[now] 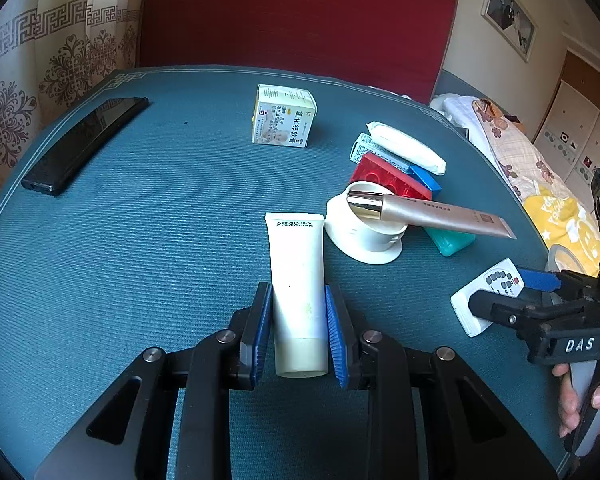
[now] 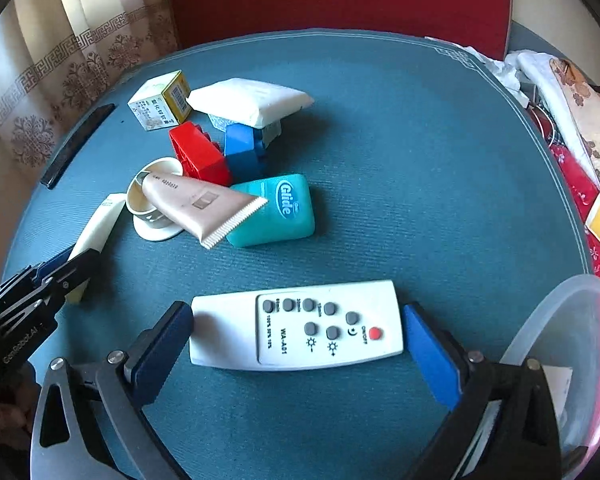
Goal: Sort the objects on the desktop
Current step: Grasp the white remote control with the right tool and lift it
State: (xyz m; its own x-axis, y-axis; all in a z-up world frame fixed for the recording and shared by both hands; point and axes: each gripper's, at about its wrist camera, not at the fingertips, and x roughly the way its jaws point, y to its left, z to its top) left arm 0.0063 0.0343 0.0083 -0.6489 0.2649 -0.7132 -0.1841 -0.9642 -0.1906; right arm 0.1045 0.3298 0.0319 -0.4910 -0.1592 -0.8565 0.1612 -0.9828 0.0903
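1. The left gripper (image 1: 298,328) straddles the white tube (image 1: 298,280) near its cap end; pads sit just beside its sides, and I cannot tell whether they pinch it yet.
2. The right gripper (image 2: 298,344) is spread wide around the white remote (image 2: 296,326), which lies flat on the table (image 2: 420,200).
3. Judged best: close evenly across the remote's ends, squarely, before lifting.
4. Beyond lie the pink tube (image 2: 200,204) across a white cup (image 2: 152,216), a floss box (image 2: 280,210), and bricks (image 2: 216,152).
5. A clear bowl (image 2: 572,344) at right is a likely destination.
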